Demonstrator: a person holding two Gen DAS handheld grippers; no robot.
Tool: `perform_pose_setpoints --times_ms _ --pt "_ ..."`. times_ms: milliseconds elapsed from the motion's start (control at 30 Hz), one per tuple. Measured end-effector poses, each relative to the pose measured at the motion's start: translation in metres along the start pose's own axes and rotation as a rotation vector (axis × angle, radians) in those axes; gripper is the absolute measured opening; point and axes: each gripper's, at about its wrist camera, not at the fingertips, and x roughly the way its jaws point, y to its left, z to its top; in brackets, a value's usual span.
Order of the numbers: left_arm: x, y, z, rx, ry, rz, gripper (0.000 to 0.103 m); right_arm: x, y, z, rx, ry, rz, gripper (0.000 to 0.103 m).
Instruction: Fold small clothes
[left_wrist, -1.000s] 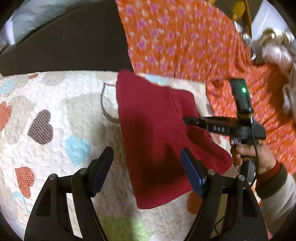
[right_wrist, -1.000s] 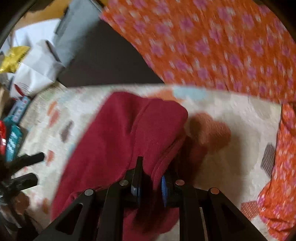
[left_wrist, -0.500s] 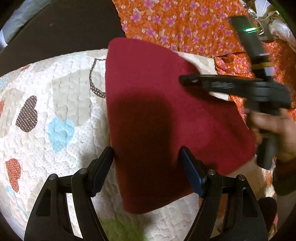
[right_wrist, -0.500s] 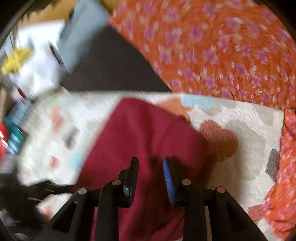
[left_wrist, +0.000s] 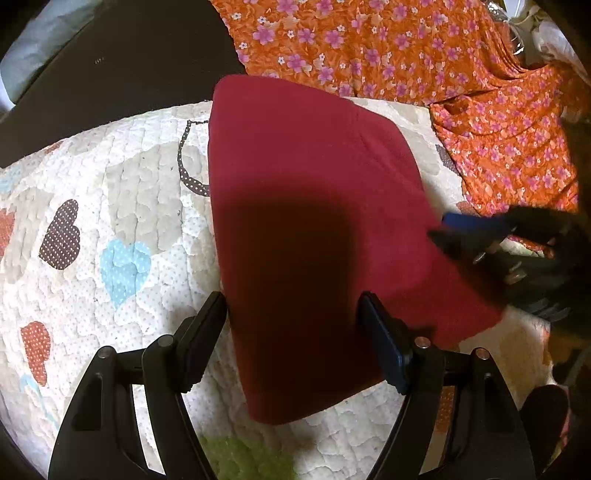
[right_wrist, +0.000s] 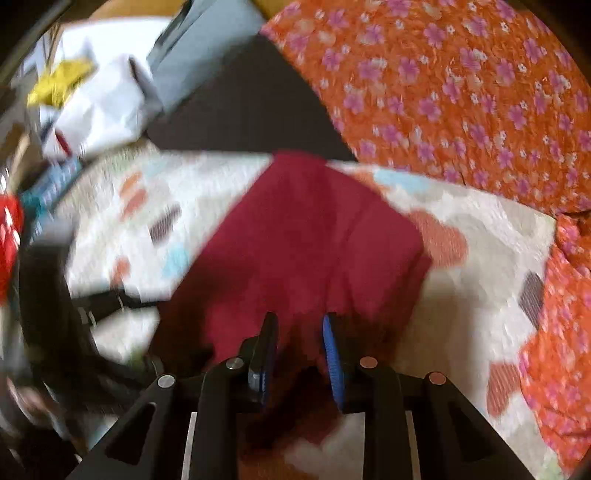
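A dark red garment (left_wrist: 314, 177) lies folded flat on the heart-patterned quilt (left_wrist: 129, 192). My left gripper (left_wrist: 293, 332) hovers over its near end, jaws wide open and nothing between them. Its shadow falls on the cloth. My right gripper (left_wrist: 450, 229) is at the garment's right edge, blurred. In the right wrist view its jaws (right_wrist: 299, 332) stand a little apart above the red garment (right_wrist: 306, 240), and the pads do not press on the cloth.
An orange floral fabric (left_wrist: 406, 48) covers the far and right side beyond the quilt. A dark surface (left_wrist: 129, 66) lies at the far left. White bags and packets (right_wrist: 99, 99) are piled off the quilt's left corner.
My right gripper let go of the folded red edge and drew back to the right. The garment now lies flat. My left gripper came down closer over it.
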Motion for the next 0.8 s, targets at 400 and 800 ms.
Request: perform_pose_setpoints --times_ms 400,800 --pt "-0.01 -0.007 0.0 0.004 -0.062 0.068 0.075 -0.036 0.002 -0.033 0.156 -0.097 0.04 0.023" --pt "-0.005 -0.005 0.0 -0.003 -0.039 0.076 0.075 0.007 -0.011 -0.046 0.23 -0.019 0.05 0.026"
